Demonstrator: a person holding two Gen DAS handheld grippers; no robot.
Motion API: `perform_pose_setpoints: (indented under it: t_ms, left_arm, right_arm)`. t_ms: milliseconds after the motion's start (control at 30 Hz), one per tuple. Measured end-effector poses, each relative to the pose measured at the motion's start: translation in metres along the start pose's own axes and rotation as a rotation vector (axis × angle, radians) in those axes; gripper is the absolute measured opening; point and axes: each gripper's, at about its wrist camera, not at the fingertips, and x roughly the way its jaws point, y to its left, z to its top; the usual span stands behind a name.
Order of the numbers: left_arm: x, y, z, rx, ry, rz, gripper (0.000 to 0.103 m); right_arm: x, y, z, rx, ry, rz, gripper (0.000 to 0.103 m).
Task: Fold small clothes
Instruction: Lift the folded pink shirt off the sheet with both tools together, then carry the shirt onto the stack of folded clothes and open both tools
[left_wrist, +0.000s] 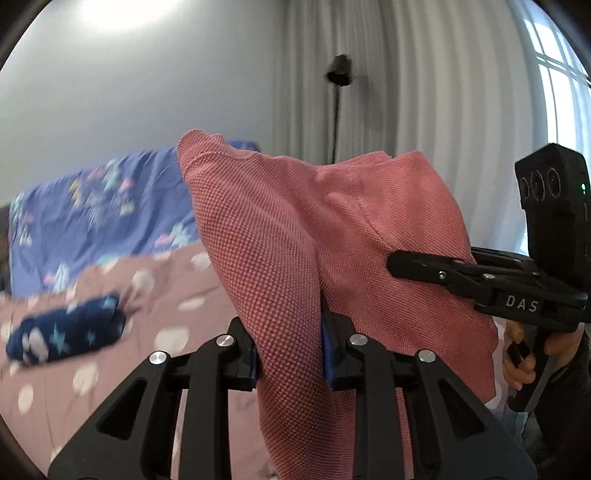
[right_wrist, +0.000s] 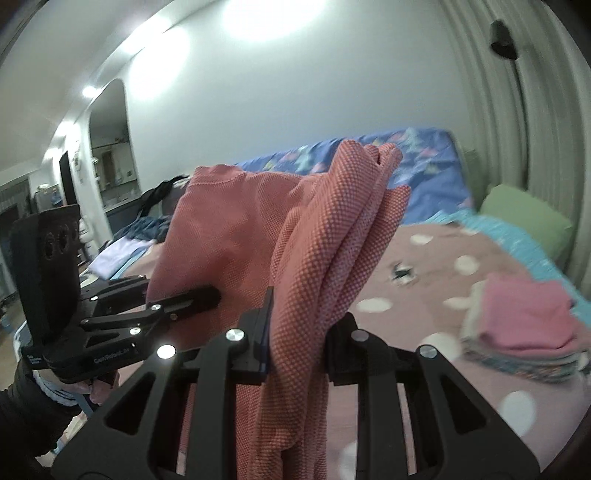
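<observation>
Left wrist view: left gripper (left_wrist: 290, 354) and right gripper (right_wrist: 297, 343) each pinch the pink garment (left_wrist: 280, 229) aloft between their fingers; next, probably spread it flat on the bed (right_wrist: 443, 266).

Home bedroom: bed (right_wrist: 443, 258), pillow (right_wrist: 524, 210), curtains (left_wrist: 424, 92).

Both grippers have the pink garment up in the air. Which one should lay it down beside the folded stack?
Right, probably: the folded stack appears only in the right gripper's view, on its right. The left gripper also clamps the pink garment.
</observation>
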Motion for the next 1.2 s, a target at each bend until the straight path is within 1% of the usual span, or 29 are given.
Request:
perform_pose_setpoints:
  t_ms: [100, 167, 333, 467, 567, 633, 700, 767, 967, 1133, 1200]
  left_arm:
    - [0.013, -0.024, 0.019, 0.041, -0.024, -0.038, 0.026]
    - [0.022, -0.034, 0.026, 0.057, -0.028, -0.055, 0.026]
    - [0.059, -0.064, 0.046, 0.129, -0.025, -0.085, 0.026]
    - [0.092, -0.085, 0.063, 0.176, -0.034, -0.103, 0.026]
    - [0.117, -0.097, 0.071, 0.192, -0.031, -0.117, 0.026]
    - [0.135, -0.102, 0.076, 0.199, -0.024, -0.123, 0.026]
    - [0.153, -0.106, 0.081, 0.207, -0.017, -0.126, 0.026]
    - [0.172, -0.112, 0.088, 0.228, -0.012, -0.123, 0.026]
    - [0.229, -0.127, 0.101, 0.287, 0.016, -0.113, 0.026]
    - [0.272, -0.136, 0.102, 0.334, 0.045, -0.091, 0.026]
    - [0.288, -0.138, 0.101, 0.344, 0.056, -0.084, 0.026]
  right_arm:
    - [-0.021, -0.017, 0.011, -0.008, -0.041, -0.058, 0.022]
    - [-0.032, -0.029, 0.015, -0.015, -0.063, -0.102, 0.022]
    - [-0.043, -0.063, 0.020, -0.017, -0.102, -0.208, 0.022]
    - [-0.044, -0.094, 0.025, 0.005, -0.122, -0.265, 0.022]
    - [-0.039, -0.121, 0.028, 0.011, -0.129, -0.323, 0.022]
    - [-0.032, -0.137, 0.031, 0.011, -0.122, -0.350, 0.022]
    - [-0.023, -0.162, 0.034, 0.031, -0.110, -0.375, 0.022]
    - [-0.023, -0.171, 0.035, 0.052, -0.105, -0.389, 0.022]
    - [-0.002, -0.225, 0.040, 0.108, -0.079, -0.447, 0.022]
    - [0.025, -0.271, 0.040, 0.149, -0.041, -0.491, 0.022]
    - [0.035, -0.283, 0.040, 0.155, -0.025, -0.511, 0.022]
